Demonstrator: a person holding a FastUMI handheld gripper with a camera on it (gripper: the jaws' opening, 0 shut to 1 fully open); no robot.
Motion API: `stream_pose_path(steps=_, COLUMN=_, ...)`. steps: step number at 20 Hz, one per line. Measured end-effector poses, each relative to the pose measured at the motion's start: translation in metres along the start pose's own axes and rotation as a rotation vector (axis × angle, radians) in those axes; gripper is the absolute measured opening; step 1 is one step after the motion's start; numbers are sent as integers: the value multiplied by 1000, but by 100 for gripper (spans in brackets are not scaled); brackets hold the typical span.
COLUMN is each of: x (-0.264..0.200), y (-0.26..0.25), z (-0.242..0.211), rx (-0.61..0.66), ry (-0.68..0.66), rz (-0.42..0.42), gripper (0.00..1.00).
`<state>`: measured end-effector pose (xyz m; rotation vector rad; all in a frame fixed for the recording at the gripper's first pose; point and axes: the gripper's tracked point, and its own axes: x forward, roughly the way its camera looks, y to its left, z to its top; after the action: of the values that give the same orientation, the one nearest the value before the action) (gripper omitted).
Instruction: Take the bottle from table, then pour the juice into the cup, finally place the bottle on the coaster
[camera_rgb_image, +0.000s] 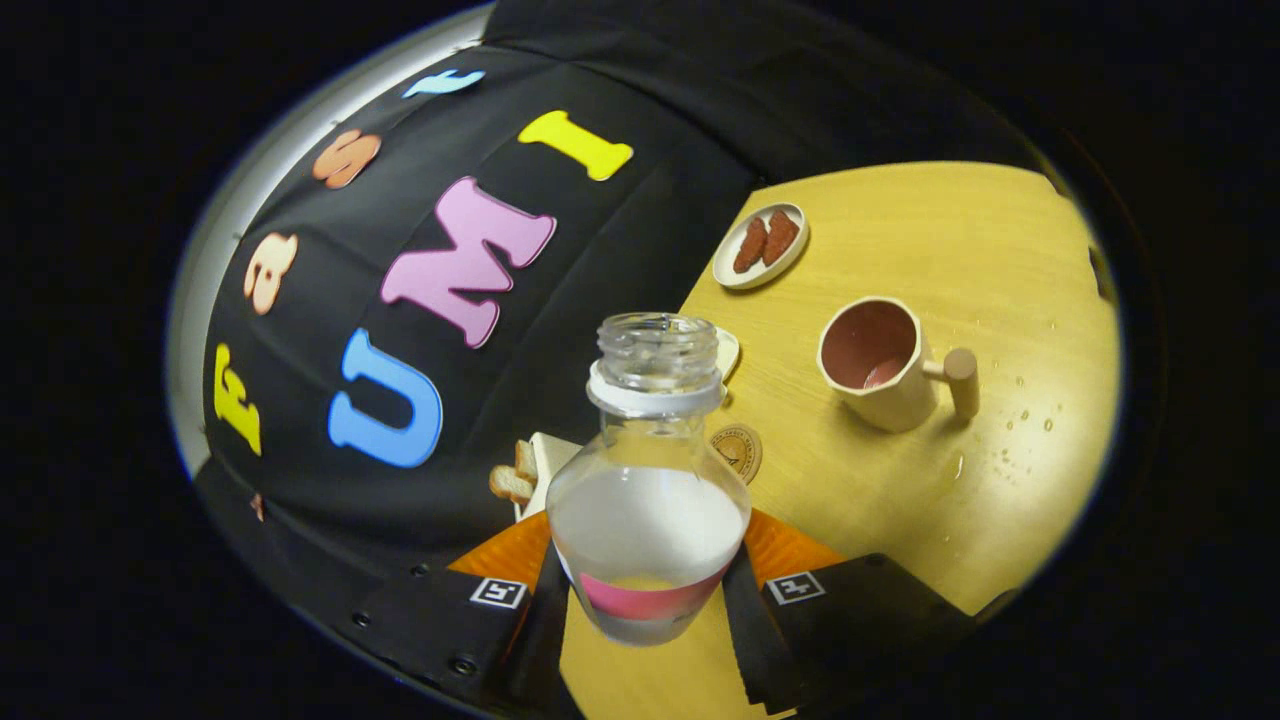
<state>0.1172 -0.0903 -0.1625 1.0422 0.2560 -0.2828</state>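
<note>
A clear open bottle (648, 480) with a white neck ring and a pink label band sits between my fingers, and my gripper (648, 610) is shut on its lower body. White liquid fills its lower half. The whole view is tilted, and the bottle is held above the wooden table (900, 500). Beyond the bottle to the right stands a cream cup (880, 360) with a pinkish inside, a knob handle and a little liquid at its bottom. A round brown coaster (738, 450) lies on the table just behind the bottle's shoulder.
A small oval plate (760, 245) with two brown snacks lies beyond the cup. Toast slices on a white dish (525, 470) sit left of the bottle. Another white dish edge (727, 352) peeks from behind the bottle's neck. Droplets (1020, 420) spot the table near the cup.
</note>
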Motion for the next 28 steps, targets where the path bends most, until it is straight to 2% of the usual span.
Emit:
stream_pose_path(steps=5, x=5, y=-35, z=-21, rx=-315, ry=-4, rz=-61, gripper=71)
stream_pose_path(steps=7, x=4, y=-36, z=-15, rx=-432, ry=-52, rz=-62, gripper=71)
stream_pose_path(steps=10, x=6, y=-37, z=-5, rx=-583, ry=-105, rz=-117, gripper=71)
stream_pose_path(steps=15, x=42, y=-15, z=15, rx=-786, ry=-185, rz=-169, gripper=72)
stream_pose_path(steps=24, x=138, y=16, z=26, rx=-962, ry=-287, rz=-181, gripper=72)
stream_pose_path(steps=28, x=178, y=16, z=29, rx=-961, ry=-308, rz=-181, gripper=73)
